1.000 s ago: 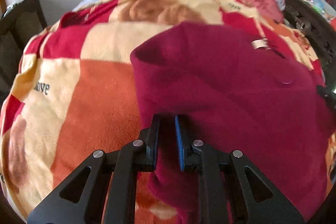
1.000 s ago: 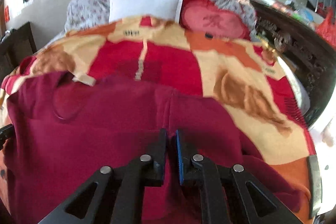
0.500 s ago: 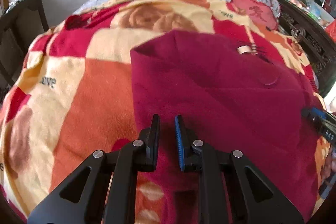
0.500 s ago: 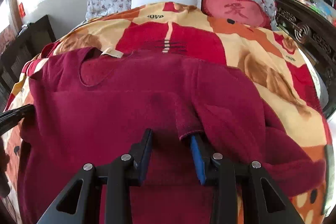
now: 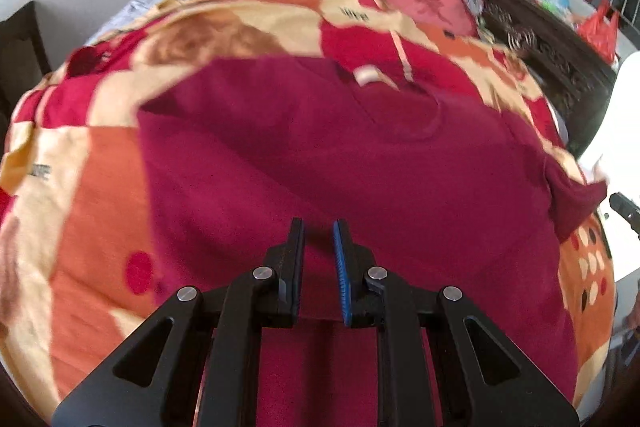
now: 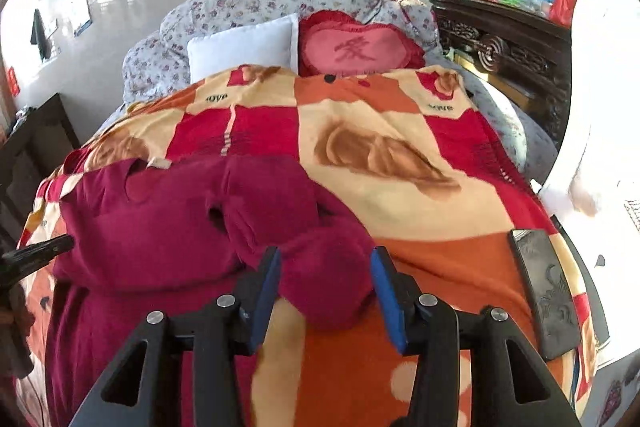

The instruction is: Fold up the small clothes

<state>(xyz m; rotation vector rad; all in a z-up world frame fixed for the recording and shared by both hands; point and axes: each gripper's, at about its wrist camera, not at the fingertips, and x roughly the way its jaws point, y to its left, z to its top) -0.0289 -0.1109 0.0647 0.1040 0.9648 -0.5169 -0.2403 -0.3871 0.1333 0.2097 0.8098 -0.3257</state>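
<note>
While the dark-red fleece sweater (image 6: 168, 227) lies on the orange-and-red patchwork blanket (image 6: 400, 195) for folding, the right gripper (image 6: 324, 287) gapes around its bunched sleeve (image 6: 320, 267), the left gripper (image 5: 319, 259) pinching its hem.

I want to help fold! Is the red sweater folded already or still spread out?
Partly folded. The red sweater lies mostly spread on the blanket, but its sleeve is bunched over near the right gripper, whose jaws are open.

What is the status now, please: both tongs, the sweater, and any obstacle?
Left tongs nearly shut, over sweater hem, grip unclear. Right tongs open, sleeve bunched between them. Dark phone on blanket, right of the tongs.
</note>
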